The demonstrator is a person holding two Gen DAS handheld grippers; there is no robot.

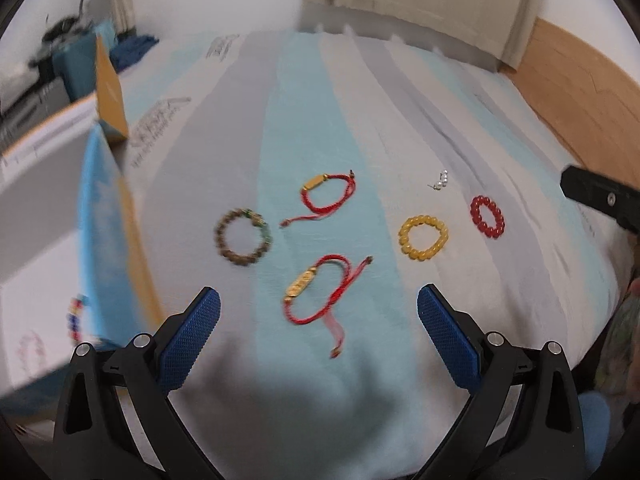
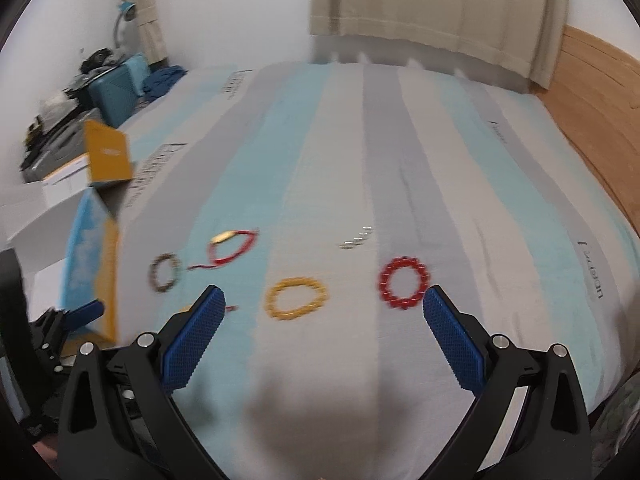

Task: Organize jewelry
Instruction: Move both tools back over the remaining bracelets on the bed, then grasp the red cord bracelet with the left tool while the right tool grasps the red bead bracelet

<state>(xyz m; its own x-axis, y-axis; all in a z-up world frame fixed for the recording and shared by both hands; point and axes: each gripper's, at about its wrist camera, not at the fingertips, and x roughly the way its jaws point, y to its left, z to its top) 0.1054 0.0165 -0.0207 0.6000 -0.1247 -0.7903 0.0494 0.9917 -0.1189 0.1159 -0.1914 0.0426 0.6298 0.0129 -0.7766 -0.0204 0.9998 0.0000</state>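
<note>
The bedsheet (image 1: 360, 92) carries pale blue, grey and white stripes. On it lie a brown-and-green beaded bracelet (image 1: 243, 237), two red cord bracelets (image 1: 326, 196) with gold charms, a yellow bead ring (image 1: 423, 237) and a red bead ring (image 1: 487, 217). The box (image 1: 105, 216) shows blue and orange. The fingers (image 1: 191, 340) carry blue textured pads on black frames.
</note>
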